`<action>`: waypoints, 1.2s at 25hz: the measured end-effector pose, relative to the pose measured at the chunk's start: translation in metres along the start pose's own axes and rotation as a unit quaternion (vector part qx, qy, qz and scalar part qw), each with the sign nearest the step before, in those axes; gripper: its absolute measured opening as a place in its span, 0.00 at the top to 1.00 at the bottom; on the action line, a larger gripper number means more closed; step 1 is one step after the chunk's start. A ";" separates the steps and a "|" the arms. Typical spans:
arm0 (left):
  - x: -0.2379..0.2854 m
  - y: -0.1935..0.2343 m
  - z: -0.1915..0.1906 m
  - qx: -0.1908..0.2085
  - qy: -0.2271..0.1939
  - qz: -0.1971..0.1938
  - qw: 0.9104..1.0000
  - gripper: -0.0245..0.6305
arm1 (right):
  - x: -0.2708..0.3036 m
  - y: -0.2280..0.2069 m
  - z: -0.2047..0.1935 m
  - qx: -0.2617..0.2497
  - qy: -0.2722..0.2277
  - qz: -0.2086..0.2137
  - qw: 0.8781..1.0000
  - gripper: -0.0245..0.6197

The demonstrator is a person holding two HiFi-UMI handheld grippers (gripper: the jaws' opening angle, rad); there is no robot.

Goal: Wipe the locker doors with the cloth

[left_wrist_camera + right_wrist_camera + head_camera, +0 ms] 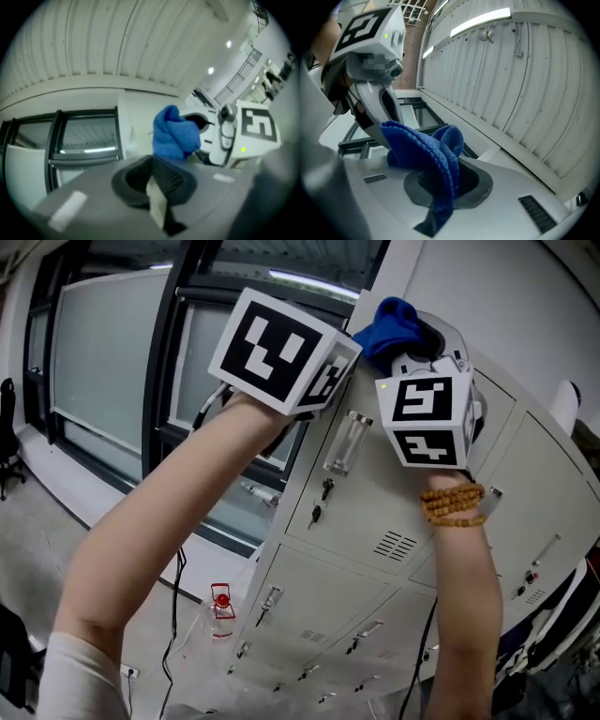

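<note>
One cloth (426, 150). Two grippers: left gripper (157, 187), right gripper (440, 187). Two marker cubes (281, 351) (429, 423). One bead bracelet (453, 504). Two keys (317, 514) (326, 488). Locker doors (375, 512): several, exact count unclear, some cut off.

Grey floor (56, 549) — 1 small red-and-clear object (221, 607) stands on it, just beside the grey lockers (375, 549).
</note>
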State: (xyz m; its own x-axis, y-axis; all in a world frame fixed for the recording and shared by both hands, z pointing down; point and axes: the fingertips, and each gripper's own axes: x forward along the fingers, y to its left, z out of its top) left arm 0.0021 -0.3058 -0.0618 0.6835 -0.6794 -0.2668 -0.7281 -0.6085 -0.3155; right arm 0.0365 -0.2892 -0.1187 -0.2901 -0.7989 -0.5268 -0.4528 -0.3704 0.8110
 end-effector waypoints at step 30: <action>-0.025 -0.086 -0.159 -0.040 0.037 -0.029 0.998 0.96 | -0.161 0.197 -0.106 -0.007 0.041 0.022 0.999 0.92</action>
State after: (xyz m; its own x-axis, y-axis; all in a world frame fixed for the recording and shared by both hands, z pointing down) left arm 0.0394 -0.3017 0.1163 0.7209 -0.6689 -0.1813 -0.6914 -0.6762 -0.2543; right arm 0.0833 -0.2840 0.1526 -0.2392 -0.8510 -0.4675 -0.4297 -0.3390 0.8369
